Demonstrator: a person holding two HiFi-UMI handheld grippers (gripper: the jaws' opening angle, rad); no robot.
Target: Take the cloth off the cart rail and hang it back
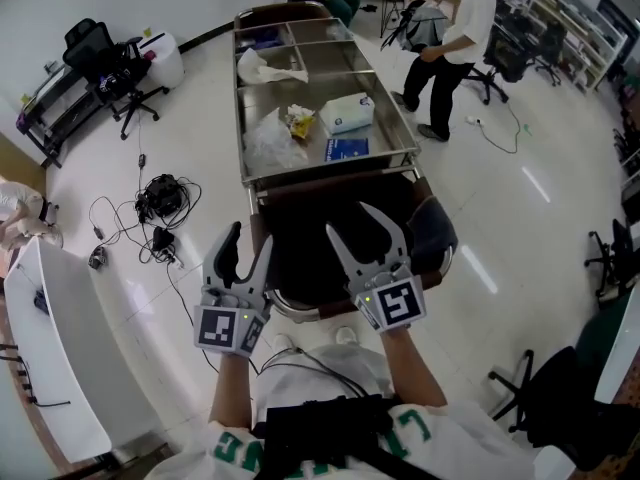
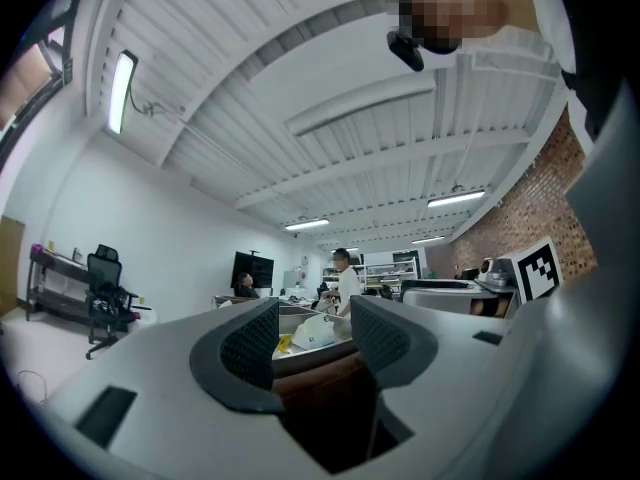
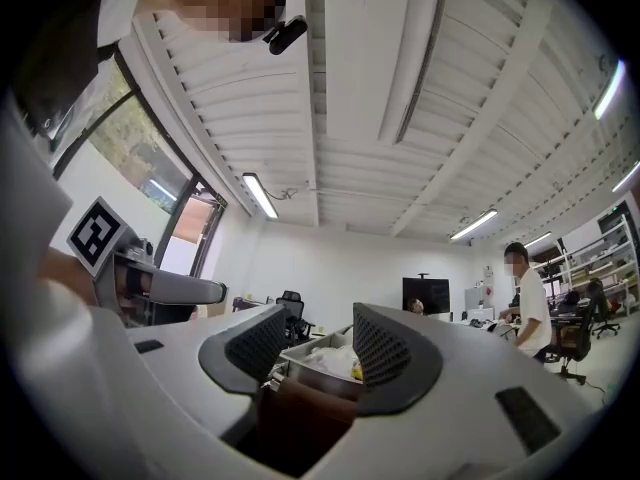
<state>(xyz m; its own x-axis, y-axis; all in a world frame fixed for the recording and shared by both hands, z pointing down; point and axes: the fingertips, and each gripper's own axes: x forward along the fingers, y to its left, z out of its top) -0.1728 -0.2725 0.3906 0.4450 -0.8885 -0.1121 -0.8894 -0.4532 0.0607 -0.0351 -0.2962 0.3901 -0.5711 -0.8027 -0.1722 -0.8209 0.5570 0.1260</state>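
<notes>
A dark brown cloth (image 1: 330, 243) hangs over the near end rail (image 1: 340, 182) of a steel cart (image 1: 243, 98), just in front of me. My left gripper (image 1: 251, 236) is held over the cloth's left edge and my right gripper (image 1: 352, 220) over its middle. Both stand open with nothing between the fingers, and neither touches the cloth. In the left gripper view the brown cloth (image 2: 320, 383) shows below and beyond the left gripper (image 2: 313, 340). In the right gripper view the cloth (image 3: 300, 413) lies under the right gripper (image 3: 318, 346), with the cart tray behind it.
The cart tray holds a white pack (image 1: 347, 114), a blue packet (image 1: 346, 149), a plastic bag (image 1: 268, 140) and crumpled paper (image 1: 268, 68). A person (image 1: 455, 48) stands at the cart's far right. Cables (image 1: 160, 203) lie on the floor at left, and a white table (image 1: 60, 338) stands nearer.
</notes>
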